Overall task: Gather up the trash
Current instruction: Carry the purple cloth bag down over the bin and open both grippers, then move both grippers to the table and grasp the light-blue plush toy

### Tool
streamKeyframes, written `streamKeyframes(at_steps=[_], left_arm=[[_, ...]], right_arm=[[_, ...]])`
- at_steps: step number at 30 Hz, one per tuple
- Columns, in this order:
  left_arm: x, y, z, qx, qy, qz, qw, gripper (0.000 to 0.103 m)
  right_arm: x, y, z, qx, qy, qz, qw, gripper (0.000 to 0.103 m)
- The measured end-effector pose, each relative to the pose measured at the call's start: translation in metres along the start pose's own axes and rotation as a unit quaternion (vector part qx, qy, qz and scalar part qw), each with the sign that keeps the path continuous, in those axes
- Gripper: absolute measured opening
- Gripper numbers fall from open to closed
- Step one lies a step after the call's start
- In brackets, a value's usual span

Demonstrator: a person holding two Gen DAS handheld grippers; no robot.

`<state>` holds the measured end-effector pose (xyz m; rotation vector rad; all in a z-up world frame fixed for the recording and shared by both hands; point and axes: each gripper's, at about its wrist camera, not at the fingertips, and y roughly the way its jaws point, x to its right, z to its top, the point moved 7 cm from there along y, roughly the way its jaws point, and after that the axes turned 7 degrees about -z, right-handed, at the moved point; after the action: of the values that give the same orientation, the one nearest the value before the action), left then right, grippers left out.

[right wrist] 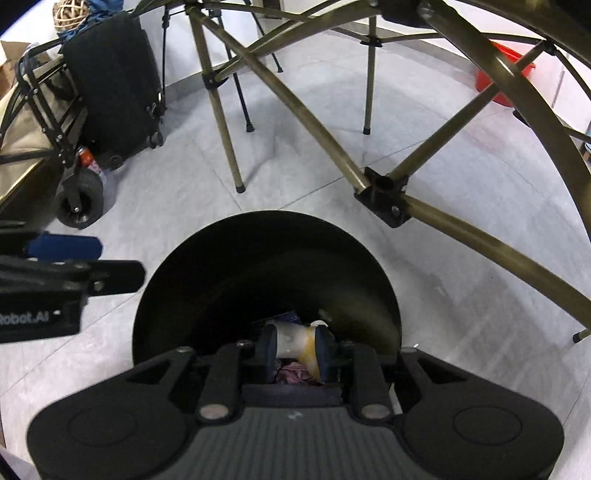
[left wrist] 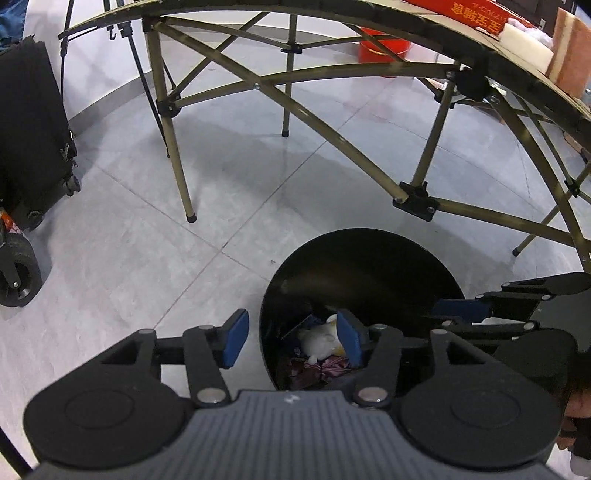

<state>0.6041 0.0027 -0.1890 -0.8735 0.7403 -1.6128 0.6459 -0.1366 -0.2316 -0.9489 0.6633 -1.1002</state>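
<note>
Right wrist view: my right gripper [right wrist: 295, 349] hangs over the black trash bin [right wrist: 229, 266], jaws clamped on a crumpled white-and-yellow cup [right wrist: 293, 341]. My left gripper [left wrist: 291, 341] hovers beside it, jaws wide apart, empty, above the grey tiled floor [left wrist: 147, 240].

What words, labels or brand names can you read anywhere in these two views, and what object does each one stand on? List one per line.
"Robot.AI", first letters cut off by the frame edge: white print on the left gripper body, right wrist view.
Yellow characters, upside down, not readable: on the red box on the folding table.
Wrappers in the black bin: any print too small to read.
</note>
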Motion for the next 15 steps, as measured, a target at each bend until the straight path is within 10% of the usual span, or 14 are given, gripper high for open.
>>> streamKeyframes(at_steps=[7, 15], left_arm=[[0.005, -0.026, 0.007, 0.027, 0.006, -0.004, 0.9996, 0.059], [0.054, -0.123, 0.033, 0.213, 0.078, -0.047, 0.9728, 0.077]], right_arm=[[-0.011, -0.041, 0.0, 0.045, -0.064, -0.034, 0.996, 0.036], [-0.014, -0.171, -0.001, 0.205, -0.1, 0.01, 0.974, 0.044]])
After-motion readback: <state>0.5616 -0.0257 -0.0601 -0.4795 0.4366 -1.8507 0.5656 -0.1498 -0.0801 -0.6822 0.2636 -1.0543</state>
